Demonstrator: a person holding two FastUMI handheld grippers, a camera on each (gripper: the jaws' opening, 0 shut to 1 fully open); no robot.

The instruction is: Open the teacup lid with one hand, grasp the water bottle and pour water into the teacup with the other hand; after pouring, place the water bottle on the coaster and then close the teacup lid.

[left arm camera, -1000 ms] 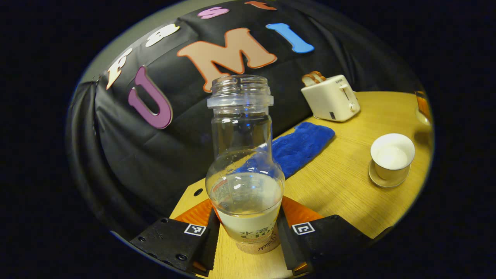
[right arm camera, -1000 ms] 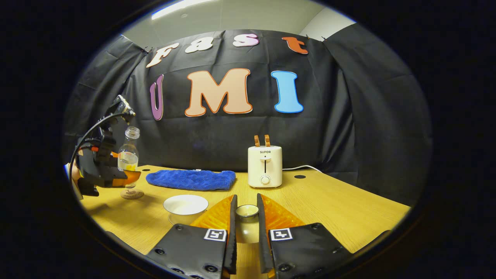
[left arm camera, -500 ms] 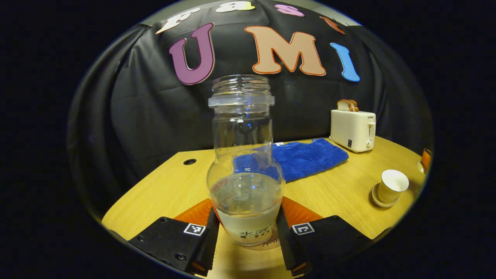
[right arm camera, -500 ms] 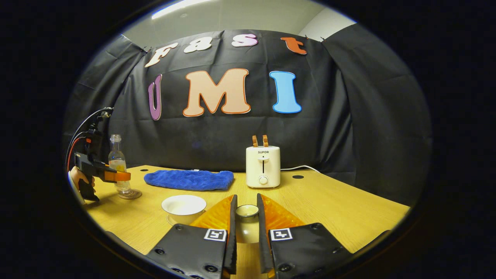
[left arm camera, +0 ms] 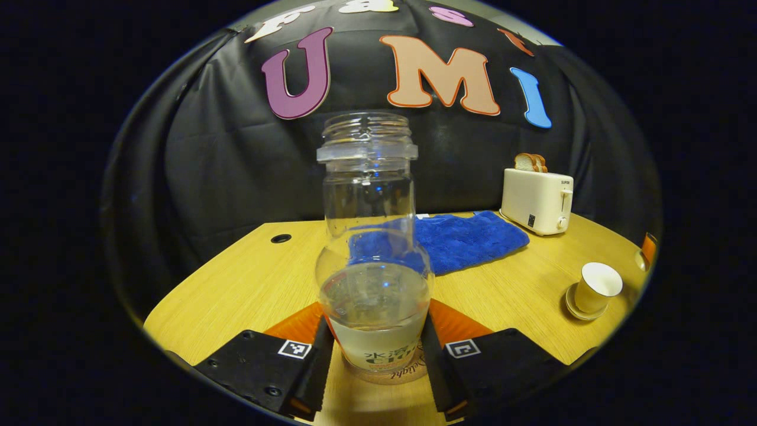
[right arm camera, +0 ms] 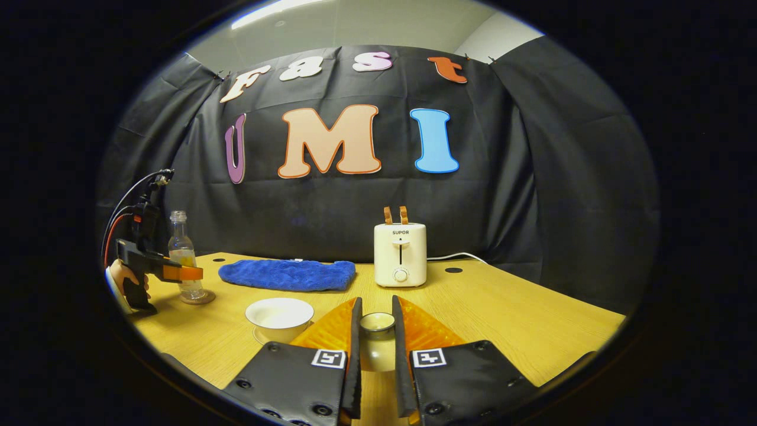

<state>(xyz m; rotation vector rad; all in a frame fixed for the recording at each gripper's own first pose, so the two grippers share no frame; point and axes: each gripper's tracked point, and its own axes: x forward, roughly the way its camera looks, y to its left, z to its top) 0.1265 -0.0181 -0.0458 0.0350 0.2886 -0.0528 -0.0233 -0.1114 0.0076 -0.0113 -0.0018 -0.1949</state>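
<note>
Upright between the black fingers of the left gripper [left arm camera: 374, 355] stands the clear, uncapped plastic water bottle [left arm camera: 372, 254], partly filled. Both fingers press on its lower body, and its base sits on the round cork coaster [left arm camera: 395, 374], which bears cursive writing too cut off to read. The bottle's label shows Chinese characters and letters that are too small to make out. In the right gripper view, the left gripper [right arm camera: 177, 273], a hand [right arm camera: 121, 275] on its grip, holds the bottle [right arm camera: 182, 255] on the coaster [right arm camera: 198, 297] at the left end of the light wooden table [right arm camera: 502, 319].

The right gripper [right arm camera: 375, 361] is closed on the knob of the white teacup lid [right arm camera: 377, 324], held above the table just right of the open white teacup [right arm camera: 279, 314] on its saucer. In the left gripper view, the teacup [left arm camera: 597, 286] stands well to the right of the bottle.

Behind, a blue fluffy towel [right arm camera: 288, 275] lies flat, and beside it a cream two-slot toaster [right arm camera: 400, 254] marked "SUPOR" holds two slices of bread [right arm camera: 395, 214]. Both gripper bodies carry small square black-and-white marker tags.
</note>
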